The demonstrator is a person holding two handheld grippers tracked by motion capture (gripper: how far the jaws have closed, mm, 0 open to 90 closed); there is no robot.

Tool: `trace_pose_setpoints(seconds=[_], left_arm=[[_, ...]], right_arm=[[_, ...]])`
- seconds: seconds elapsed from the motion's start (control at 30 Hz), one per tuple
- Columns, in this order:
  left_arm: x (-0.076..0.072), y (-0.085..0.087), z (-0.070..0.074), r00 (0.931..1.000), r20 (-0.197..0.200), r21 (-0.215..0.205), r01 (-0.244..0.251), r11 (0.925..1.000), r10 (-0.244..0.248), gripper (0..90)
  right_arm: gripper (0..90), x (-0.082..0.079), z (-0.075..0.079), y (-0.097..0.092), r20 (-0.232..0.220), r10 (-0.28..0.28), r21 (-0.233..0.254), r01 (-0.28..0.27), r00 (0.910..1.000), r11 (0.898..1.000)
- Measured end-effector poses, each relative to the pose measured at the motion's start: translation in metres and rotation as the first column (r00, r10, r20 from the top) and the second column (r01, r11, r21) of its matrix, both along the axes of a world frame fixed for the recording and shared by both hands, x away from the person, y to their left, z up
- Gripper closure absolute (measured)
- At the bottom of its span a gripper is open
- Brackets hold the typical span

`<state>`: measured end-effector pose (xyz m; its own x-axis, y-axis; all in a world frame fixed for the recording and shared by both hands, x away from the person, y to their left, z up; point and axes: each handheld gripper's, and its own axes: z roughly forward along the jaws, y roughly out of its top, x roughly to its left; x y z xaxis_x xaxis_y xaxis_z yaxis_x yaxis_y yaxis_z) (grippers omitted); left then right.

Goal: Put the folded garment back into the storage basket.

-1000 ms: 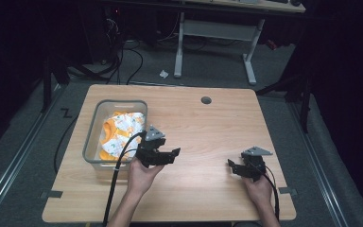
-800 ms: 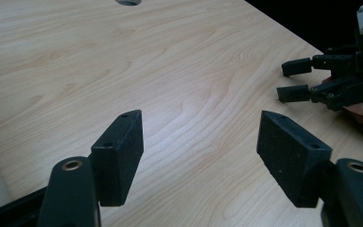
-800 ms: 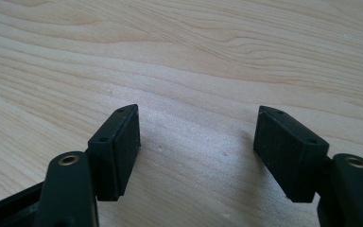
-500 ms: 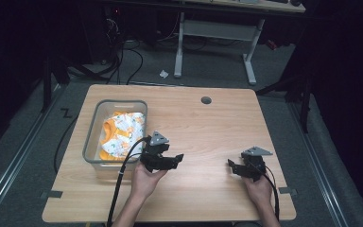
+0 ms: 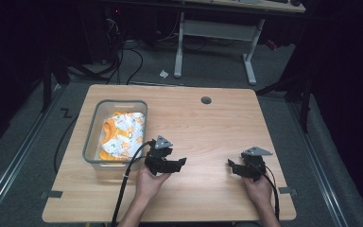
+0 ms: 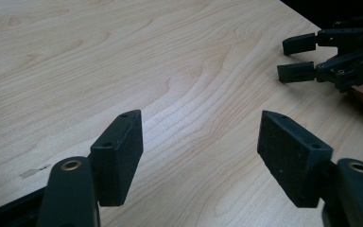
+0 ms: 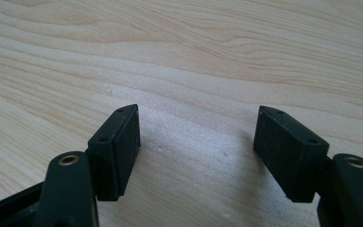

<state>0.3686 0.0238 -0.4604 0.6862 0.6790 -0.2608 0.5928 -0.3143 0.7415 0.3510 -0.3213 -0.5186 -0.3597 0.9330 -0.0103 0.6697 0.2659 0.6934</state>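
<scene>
Both tongs, left [image 5: 178, 163] and right [image 5: 231, 166], gape empty over the bare worktop [image 5: 208, 127] (clear bin [image 5: 90, 146] of cloth [image 5: 122, 135] beside the left).

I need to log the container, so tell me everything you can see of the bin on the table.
The bin is a clear plastic rectangular tub with rounded corners and a rim. It stands upright, lidless, on the left part of the wooden table. Inside lies a crumpled orange and white cloth. The left gripper is near its front right corner, not touching.
</scene>
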Motion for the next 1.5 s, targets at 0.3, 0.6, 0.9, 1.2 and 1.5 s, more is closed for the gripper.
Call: trace_pose_setpoints(seconds=[0.3,0.6,0.9,1.2,1.5], left_arm=[[0.005,-0.003,-0.012,0.9997,-0.022,0.007,-0.011,0.9999,0.011,32.9],[0.008,-0.008,-0.026,0.9994,-0.021,0.031,-0.025,0.9992,0.026,32.8],[0.009,-0.014,-0.036,0.9994,-0.003,0.075,-0.034,0.9966,0.034,32.8],[0.013,-0.017,-0.044,0.9993,0.006,0.102,-0.037,0.9941,0.037,32.9],[0.018,-0.021,-0.055,0.9985,0.026,0.147,-0.052,0.9878,0.048,33.5]], right_arm=[[32.6,0.0,0.0,0.0,0.001,0.001,-0.001,-0.001,1.0,1.0],[32.6,0.0,0.0,0.0,0.001,0.003,0.0,-0.003,1.0,1.0],[32.6,0.0,0.0,0.0,0.001,0.003,0.0,-0.003,1.0,1.0],[32.6,0.0,0.0,0.0,0.001,0.003,0.0,-0.003,1.0,1.0],[32.6,0.0,0.0,0.0,0.001,0.003,0.0,-0.003,1.0,1.0]])
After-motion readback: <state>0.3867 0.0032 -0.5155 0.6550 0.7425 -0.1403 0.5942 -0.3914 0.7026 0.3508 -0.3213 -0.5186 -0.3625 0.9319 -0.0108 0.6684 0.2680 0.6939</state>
